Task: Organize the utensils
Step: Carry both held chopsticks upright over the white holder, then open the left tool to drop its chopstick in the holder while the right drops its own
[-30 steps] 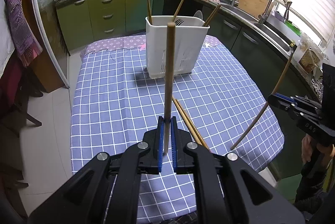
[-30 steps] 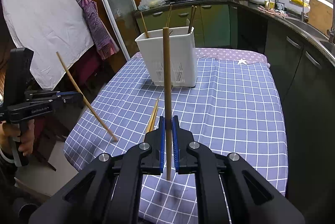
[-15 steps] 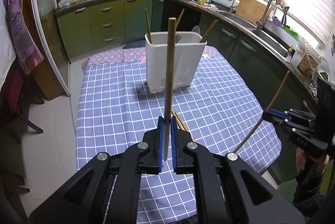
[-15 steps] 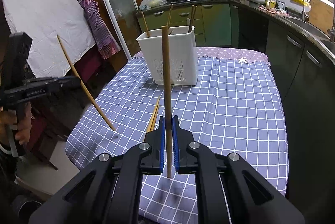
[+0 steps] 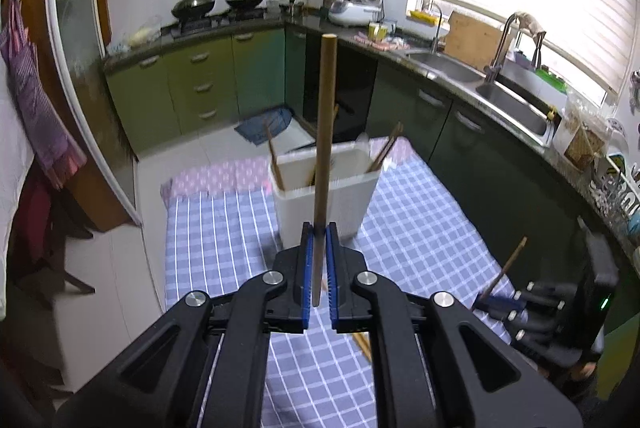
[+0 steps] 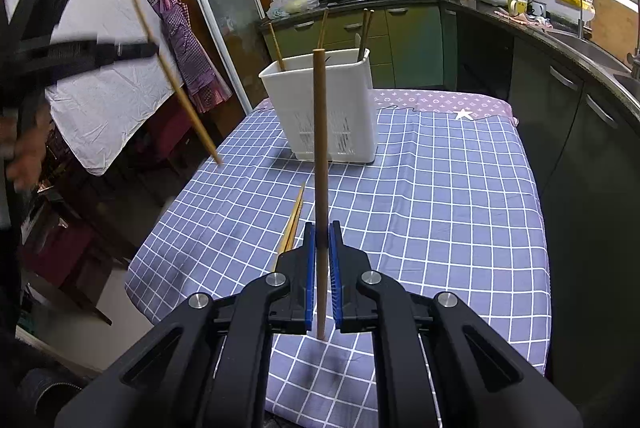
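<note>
A white slotted utensil holder [image 5: 348,204] stands at the far end of the checked tablecloth [image 5: 420,228], with several chopsticks leaning inside it. My left gripper [image 5: 319,236] is shut on a brown chopstick [image 5: 325,132] held upright, high above the table and in front of the holder. My right gripper [image 6: 320,240] is shut on another upright chopstick [image 6: 320,148], lower and nearer the table's front edge. In the right wrist view the left gripper [image 6: 148,48] hangs blurred at upper left. A loose pair of chopsticks [image 6: 294,220] lies on the tablecloth [image 6: 440,208] before the holder [image 6: 348,100].
Green kitchen cabinets [image 5: 200,88] run behind the table and a sink counter [image 5: 508,100] along its right side. A dark chair [image 6: 80,268] stands off the table's left edge, below a hanging checked apron [image 6: 188,48]. A person's hand [image 6: 24,156] holds the left gripper's handle.
My left gripper has risen with its chopstick and come nearer the holder, so the holder's inside shows from above. My right gripper and its chopstick have stayed where they were.
</note>
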